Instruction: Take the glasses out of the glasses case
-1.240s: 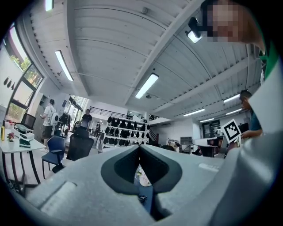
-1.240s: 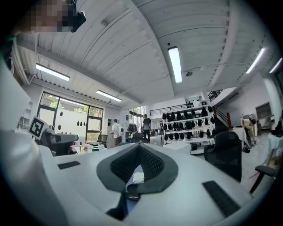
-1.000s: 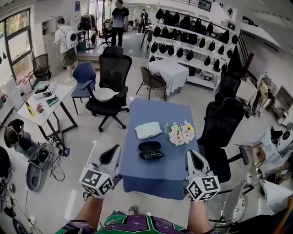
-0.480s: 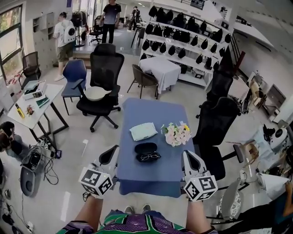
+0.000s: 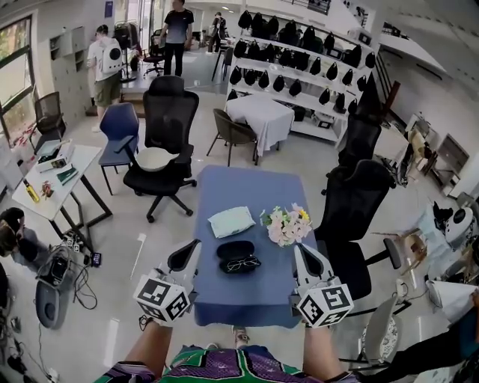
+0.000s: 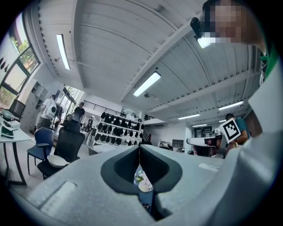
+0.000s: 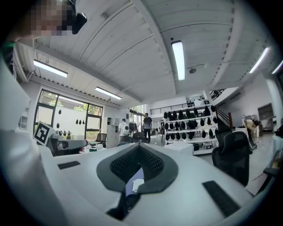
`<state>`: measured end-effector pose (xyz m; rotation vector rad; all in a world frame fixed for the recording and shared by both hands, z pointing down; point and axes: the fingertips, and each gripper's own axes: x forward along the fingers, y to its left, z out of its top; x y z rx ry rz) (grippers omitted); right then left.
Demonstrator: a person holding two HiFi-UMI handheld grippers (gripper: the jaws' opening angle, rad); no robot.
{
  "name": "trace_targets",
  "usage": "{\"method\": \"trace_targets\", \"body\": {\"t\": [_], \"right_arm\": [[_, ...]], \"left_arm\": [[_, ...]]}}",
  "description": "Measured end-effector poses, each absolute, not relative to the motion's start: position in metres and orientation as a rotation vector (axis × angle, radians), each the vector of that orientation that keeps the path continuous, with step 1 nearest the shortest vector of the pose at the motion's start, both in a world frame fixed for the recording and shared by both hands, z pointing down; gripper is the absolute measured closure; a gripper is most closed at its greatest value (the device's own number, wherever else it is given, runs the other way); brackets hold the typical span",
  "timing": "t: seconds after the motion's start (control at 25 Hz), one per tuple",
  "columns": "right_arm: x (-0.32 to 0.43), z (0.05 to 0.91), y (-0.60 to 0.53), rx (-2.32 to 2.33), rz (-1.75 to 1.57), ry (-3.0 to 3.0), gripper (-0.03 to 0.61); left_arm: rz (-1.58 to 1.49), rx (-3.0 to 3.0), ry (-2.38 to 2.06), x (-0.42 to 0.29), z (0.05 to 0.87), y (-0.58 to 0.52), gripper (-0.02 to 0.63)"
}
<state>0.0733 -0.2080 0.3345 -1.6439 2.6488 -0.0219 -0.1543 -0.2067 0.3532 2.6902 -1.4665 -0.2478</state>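
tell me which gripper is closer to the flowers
Right. The right gripper is just below the flowers in the head view; the left gripper is by the table's left edge.

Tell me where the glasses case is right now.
In the head view the glasses case lies on the blue table, just below the pale cloth and lower left of the flowers.

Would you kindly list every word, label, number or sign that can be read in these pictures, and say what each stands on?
No words or numbers can be read anywhere.
Cubes on the left gripper and right gripper: black-and-white square marker patterns only, no lettering.
The blue sign on the far wall: too small to read.
The glasses case and folded cloth: no print visible.
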Motion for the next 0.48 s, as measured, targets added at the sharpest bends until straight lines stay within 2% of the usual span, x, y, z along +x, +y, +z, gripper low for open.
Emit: {"method": "trace_targets", "body": {"t": [0.48], "right_arm": [[0.084, 0.331, -0.239, -1.589, -0.014, 2.678, 0.575]], "left_arm": [[-0.220, 2.773, -1.391, -0.109, 0.349, -0.237, 0.597]]}}
